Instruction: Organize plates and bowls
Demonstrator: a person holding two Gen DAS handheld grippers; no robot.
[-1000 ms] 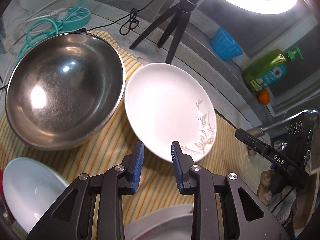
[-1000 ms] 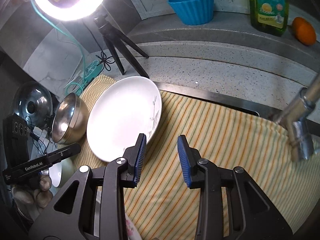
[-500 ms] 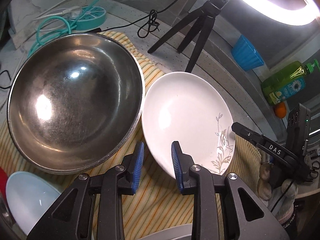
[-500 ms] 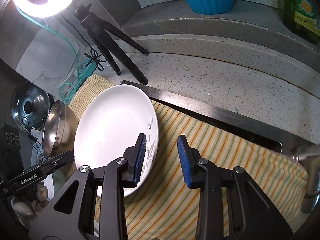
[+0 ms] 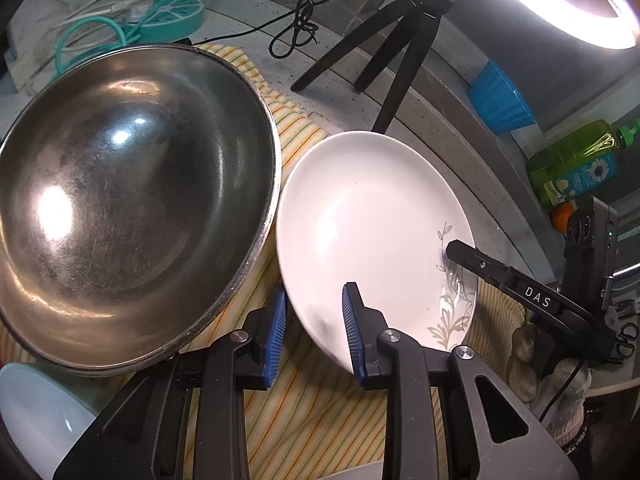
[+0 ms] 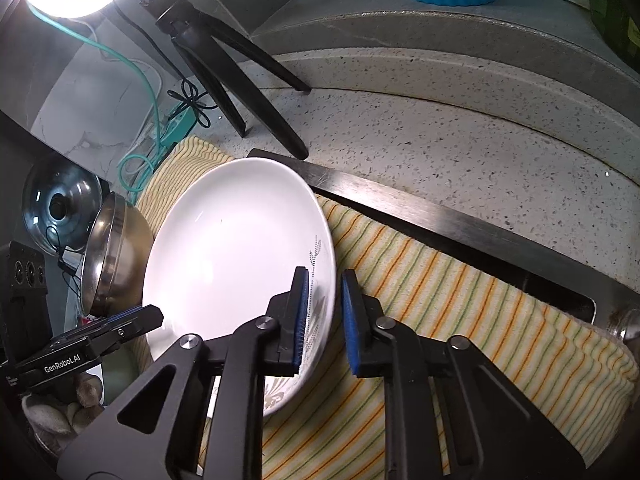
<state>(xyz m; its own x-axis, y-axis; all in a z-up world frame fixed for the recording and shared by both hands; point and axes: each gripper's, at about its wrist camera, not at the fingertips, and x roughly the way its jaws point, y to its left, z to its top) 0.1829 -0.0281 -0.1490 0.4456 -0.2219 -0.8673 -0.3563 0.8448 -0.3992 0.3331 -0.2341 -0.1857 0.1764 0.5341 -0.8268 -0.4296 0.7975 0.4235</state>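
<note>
We see the right gripper (image 6: 324, 312) now clamped on the plate (image 6: 236, 264) rim, fingers (image 6: 301, 312) straddling its near-right edge; a second ago they stood wider, off it. Plate lies on the striped cloth (image 6: 440, 300) beside the steel bowl (image 5: 128, 200). Left gripper (image 5: 314, 332) stays partly spread, holding nothing, plate edge between its tips.
</note>
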